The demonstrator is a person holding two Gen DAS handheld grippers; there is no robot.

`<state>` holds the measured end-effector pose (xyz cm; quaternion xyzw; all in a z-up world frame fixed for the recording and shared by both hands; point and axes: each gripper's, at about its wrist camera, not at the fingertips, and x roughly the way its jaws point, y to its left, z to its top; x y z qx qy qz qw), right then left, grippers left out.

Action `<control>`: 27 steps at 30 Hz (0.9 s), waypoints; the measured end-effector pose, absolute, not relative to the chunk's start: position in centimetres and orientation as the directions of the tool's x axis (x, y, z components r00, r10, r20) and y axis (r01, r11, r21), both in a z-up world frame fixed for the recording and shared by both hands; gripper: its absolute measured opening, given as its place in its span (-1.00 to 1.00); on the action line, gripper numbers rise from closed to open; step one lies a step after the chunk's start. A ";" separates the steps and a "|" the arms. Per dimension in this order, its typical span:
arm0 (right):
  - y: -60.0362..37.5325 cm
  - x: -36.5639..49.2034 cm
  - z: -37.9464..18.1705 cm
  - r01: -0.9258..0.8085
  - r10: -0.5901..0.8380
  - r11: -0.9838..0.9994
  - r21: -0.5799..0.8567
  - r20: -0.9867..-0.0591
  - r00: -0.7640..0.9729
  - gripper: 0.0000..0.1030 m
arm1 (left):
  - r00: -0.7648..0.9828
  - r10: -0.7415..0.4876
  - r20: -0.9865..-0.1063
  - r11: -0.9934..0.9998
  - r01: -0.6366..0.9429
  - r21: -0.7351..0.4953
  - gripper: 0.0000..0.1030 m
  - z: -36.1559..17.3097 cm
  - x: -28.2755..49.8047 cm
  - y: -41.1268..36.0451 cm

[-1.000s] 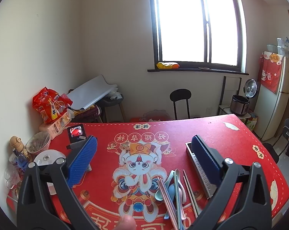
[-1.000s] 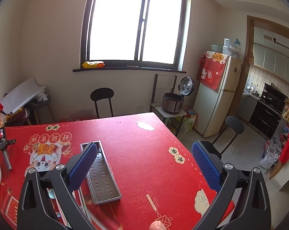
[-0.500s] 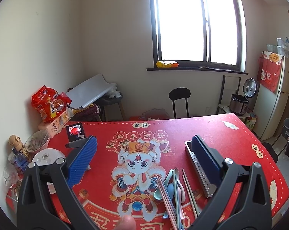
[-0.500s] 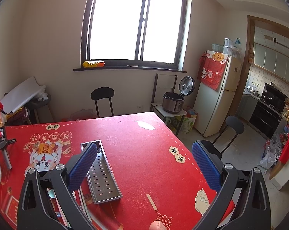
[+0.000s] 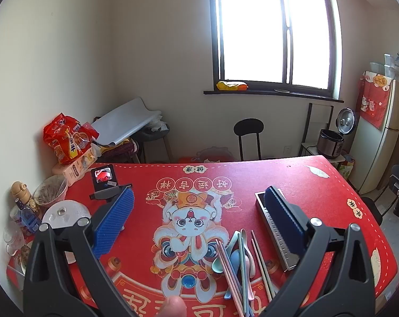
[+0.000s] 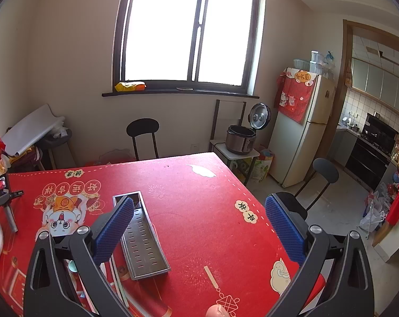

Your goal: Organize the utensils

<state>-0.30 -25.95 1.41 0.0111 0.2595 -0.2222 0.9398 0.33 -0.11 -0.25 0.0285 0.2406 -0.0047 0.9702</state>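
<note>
1. While both grippers hang above the table, the left gripper has its blue fingers spread wide and grasps nothing.
2. Likewise, the right gripper is released, its fingers far apart with only red cloth showing between them.
3. Covering the table is a red tablecloth printed with a cartoon figure and round character medallions.
4. Near the table's front edge, just right of the cartoon figure, lie the utensils: a loose bundle of chopsticks and pastel spoons, overlapping one another and pointing roughly toward the far side.
5. Just right of that bundle sits a long metal tray with slotted holes in its floor; nothing lies in the part that shows.
6. From the right wrist view, the left finger partly covers the tray's far left rim, and a few chopsticks and a teal spoon show at the near left behind the gripper frame.
7. At the table's far left stand a small camera on a stand, a glass bowl, a round lid and a bottle, with red snack bags behind them.
8. A fingertip shows at the bottom edge of the left wrist view.
</note>
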 end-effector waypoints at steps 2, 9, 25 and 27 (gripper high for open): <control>-26.0 -0.3 1.4 0.423 -0.410 0.902 -0.090 -0.493 0.767 0.89 | 0.877 0.006 -0.481 0.999 0.020 0.050 0.89 -0.5 0.5 -0.1; -26.3 0.5 0.5 0.354 -0.318 0.935 -0.037 -0.530 0.786 0.89 | 0.833 -0.028 -0.553 0.999 0.039 0.008 0.89 -1.4 1.9 0.5; -22.2 9.0 -7.6 -0.088 0.089 0.995 0.036 -0.683 0.725 0.89 | 0.646 -0.087 -0.758 0.996 0.042 -0.078 0.49 -10.8 7.0 4.8; -21.1 9.8 -9.4 -0.123 0.106 0.992 0.027 -0.713 0.693 0.89 | 0.616 -0.088 -0.782 0.996 0.043 -0.078 0.43 -12.6 7.5 5.2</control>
